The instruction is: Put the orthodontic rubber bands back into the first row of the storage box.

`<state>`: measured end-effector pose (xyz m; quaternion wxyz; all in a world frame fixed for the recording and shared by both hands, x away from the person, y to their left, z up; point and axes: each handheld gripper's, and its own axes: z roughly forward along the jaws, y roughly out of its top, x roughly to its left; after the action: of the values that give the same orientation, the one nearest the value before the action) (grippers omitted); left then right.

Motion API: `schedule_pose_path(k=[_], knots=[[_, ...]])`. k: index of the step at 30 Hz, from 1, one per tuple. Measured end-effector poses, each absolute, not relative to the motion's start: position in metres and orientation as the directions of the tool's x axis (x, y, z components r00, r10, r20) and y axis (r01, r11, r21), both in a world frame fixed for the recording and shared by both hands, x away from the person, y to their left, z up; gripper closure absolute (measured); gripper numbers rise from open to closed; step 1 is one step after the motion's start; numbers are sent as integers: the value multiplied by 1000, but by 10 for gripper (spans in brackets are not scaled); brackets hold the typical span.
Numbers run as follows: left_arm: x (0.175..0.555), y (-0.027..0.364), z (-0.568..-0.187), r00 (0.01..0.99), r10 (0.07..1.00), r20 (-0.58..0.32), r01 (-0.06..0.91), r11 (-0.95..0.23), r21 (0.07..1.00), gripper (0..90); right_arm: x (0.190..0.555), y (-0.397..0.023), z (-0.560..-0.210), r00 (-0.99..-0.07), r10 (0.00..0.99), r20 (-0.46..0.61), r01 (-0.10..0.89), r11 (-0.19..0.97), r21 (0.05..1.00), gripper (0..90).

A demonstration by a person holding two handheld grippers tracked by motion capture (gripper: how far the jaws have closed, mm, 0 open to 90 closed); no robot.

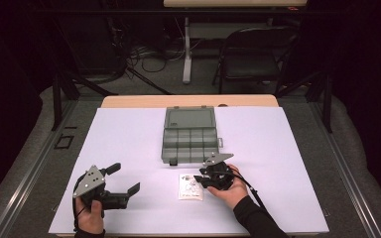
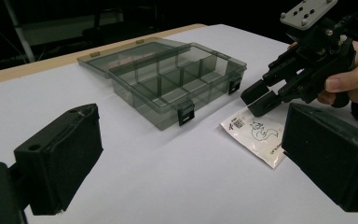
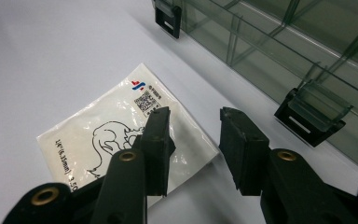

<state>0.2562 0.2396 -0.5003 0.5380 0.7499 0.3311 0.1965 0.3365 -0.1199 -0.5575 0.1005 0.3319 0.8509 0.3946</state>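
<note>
Under the right tool (image 3: 193, 140), the small white packet (image 3: 121, 140) is lying flat on the white surface (image 1: 129, 148), one jaw over it, the other past its edge, part-spread, not pinching yet. Left tool (image 1: 124, 183) is sitting wide open, farther away. Beyond, the clear compartment box (image 1: 189, 136) is lying open.

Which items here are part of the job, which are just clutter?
In play:
- white packet
- right gripper, open over the packet's edge
- open compartment box

Idle or background:
- left gripper, open, apart from them
- folding chair
- floor cables
</note>
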Motion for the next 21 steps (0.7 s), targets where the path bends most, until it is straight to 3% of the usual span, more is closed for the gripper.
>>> schedule_pose_path(k=[21], knots=[[256,240,-500,703,708,-63,289,-204,936,53,333,-117,-559,-783,622,20,442,533,722,825]])
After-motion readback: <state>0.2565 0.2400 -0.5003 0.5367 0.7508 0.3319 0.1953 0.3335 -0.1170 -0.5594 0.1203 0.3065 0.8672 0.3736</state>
